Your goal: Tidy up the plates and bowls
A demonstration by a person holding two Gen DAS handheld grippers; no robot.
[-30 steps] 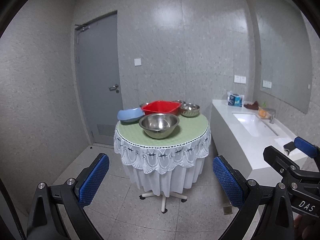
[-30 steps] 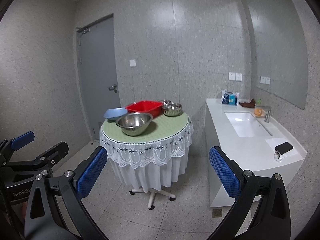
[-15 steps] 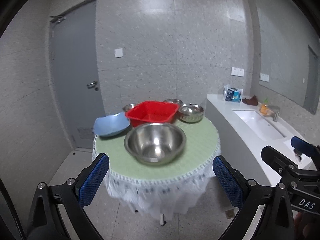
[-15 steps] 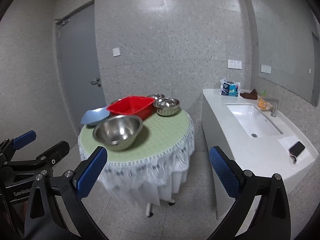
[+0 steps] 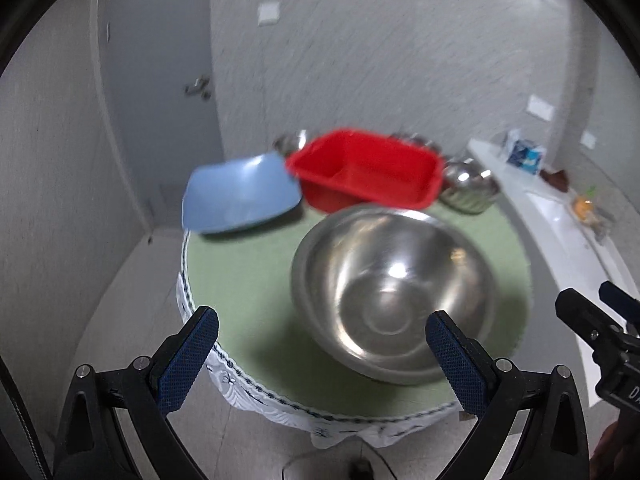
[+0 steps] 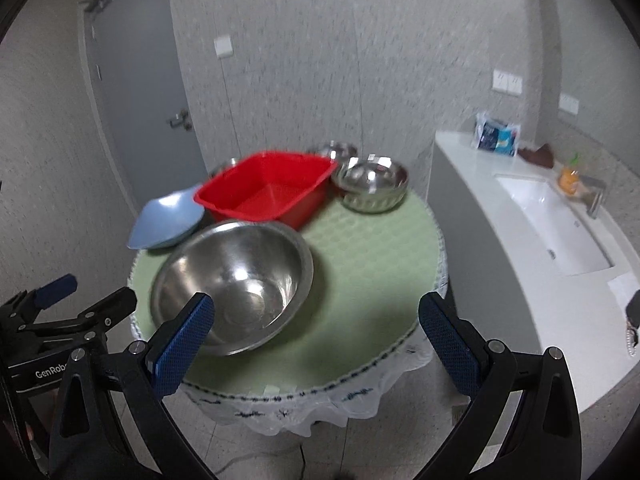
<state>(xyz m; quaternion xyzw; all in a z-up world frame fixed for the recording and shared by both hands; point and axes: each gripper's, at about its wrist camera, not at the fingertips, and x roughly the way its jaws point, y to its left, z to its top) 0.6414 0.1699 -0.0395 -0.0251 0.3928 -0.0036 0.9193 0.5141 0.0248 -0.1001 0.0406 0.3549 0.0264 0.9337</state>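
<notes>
A round table with a green cloth [image 5: 248, 280] [image 6: 372, 264] carries a large steel bowl [image 5: 394, 296] [image 6: 234, 284] at the front, a red plastic tub [image 5: 366, 172] [image 6: 266, 188] behind it, a blue square dish [image 5: 240, 196] [image 6: 168, 220] at the left and a smaller steel bowl [image 5: 468, 186] [image 6: 372, 186] at the right. More steel bowls [image 6: 338, 150] peek out behind the tub. My left gripper [image 5: 322, 348] is open and empty, just short of the large bowl. My right gripper [image 6: 316, 338] is open and empty over the table's front edge.
A white counter with a sink [image 6: 552, 220], an orange bottle [image 6: 568, 176] and a blue packet [image 6: 496, 136] runs along the right. A grey door [image 6: 140, 92] is at the back left. The table's lace skirt [image 6: 320, 404] hangs over the tiled floor.
Both grippers have moved forward and down towards the table; the bowls now fill much more of each view. Nothing on the table has moved.
</notes>
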